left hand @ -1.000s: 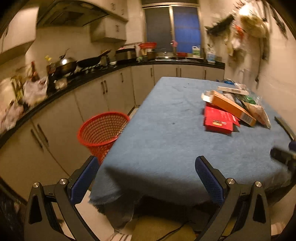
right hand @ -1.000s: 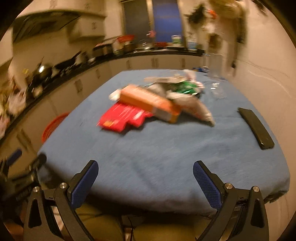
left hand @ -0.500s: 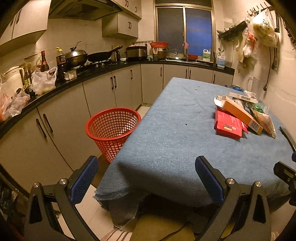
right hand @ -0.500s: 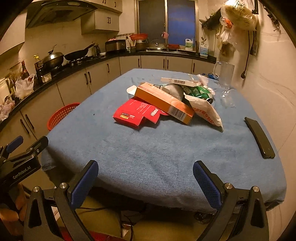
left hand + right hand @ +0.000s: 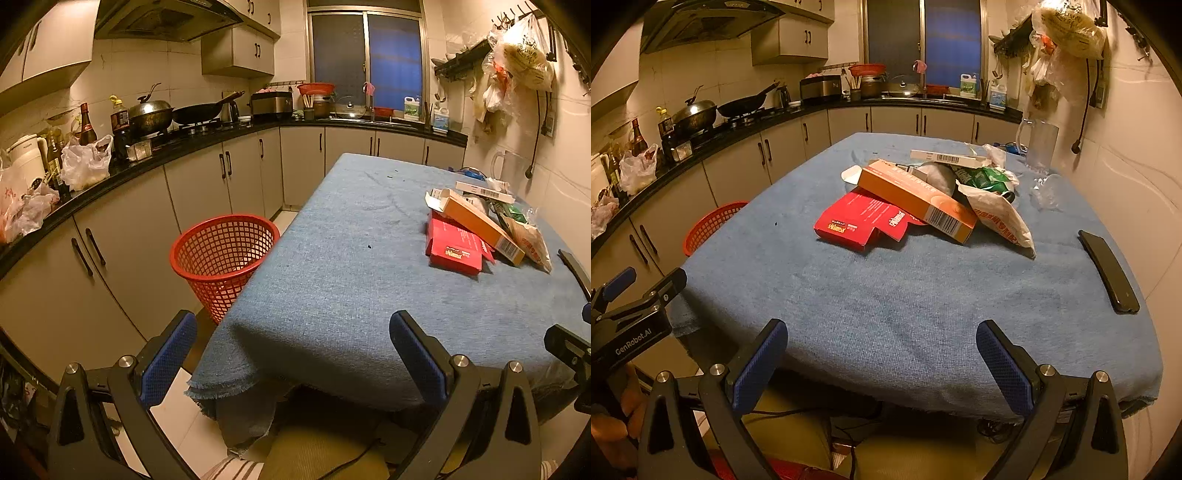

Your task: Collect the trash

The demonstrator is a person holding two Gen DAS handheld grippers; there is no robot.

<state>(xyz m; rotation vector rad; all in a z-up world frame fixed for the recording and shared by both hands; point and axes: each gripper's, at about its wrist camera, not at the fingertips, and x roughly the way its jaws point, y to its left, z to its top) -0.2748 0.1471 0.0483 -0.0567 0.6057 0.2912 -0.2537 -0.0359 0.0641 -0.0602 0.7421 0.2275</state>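
Observation:
A heap of trash lies on the blue-clothed table [image 5: 886, 295]: a flattened red carton [image 5: 864, 219] [image 5: 456, 245], an orange box [image 5: 916, 197] [image 5: 480, 221], a white snack bag [image 5: 1001, 218] [image 5: 530, 240], a green wrapper [image 5: 988, 177] and a white barcode box [image 5: 945, 157]. A red mesh basket [image 5: 223, 254] [image 5: 713, 223] stands on the floor left of the table. My left gripper [image 5: 291, 354] is open off the table's near-left corner. My right gripper [image 5: 881, 358] is open before the near edge, well short of the heap. Both hold nothing.
A black phone [image 5: 1108, 269] lies by the table's right edge. A clear pitcher [image 5: 1039, 144] and a glass [image 5: 1047, 192] stand at the far right. Cabinets and a cluttered counter [image 5: 110, 173] run along the left. Bags hang on the right wall [image 5: 1067, 29].
Both views have steadied and risen slightly from a blurred swing a second ago. Both grippers stay open, and the trash has not moved.

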